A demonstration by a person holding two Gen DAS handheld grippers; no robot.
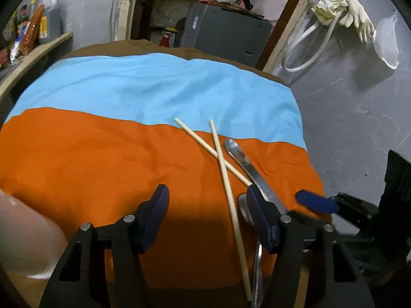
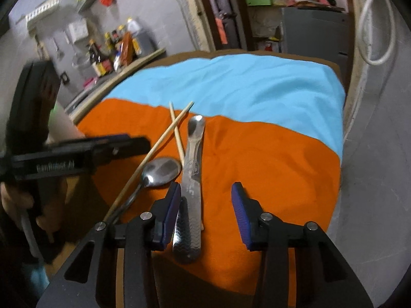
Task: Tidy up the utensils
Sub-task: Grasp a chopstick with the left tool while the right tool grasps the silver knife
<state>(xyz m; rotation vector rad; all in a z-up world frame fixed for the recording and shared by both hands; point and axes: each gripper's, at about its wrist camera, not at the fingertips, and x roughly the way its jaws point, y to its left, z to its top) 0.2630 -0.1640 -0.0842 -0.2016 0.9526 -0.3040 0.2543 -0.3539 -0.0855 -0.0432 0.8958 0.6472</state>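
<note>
On the orange half of a two-colour cloth [image 1: 102, 159] lie two crossed wooden chopsticks [image 1: 221, 157], a metal butter knife [image 1: 253, 173] and a steel spoon [image 2: 162, 171]. My left gripper [image 1: 206, 190] is open just above the cloth. One chopstick runs between its fingers close to the right pad, and the spoon's bowl is partly hidden behind that finger. My right gripper [image 2: 205, 187] is open too. The knife's [image 2: 193, 169] patterned handle lies between its fingers beside the left pad, and the pads do not press on it. The chopsticks [image 2: 176, 124] cross just beyond the knife.
The blue half of the cloth [image 2: 244, 84] covers the far side of the table. A shelf with bottles [image 2: 115, 48] stands at the left, a grey cabinet [image 1: 223, 30] behind. A hose and rubber gloves [image 1: 357, 18] hang on the right wall. The table's right edge drops to a grey floor.
</note>
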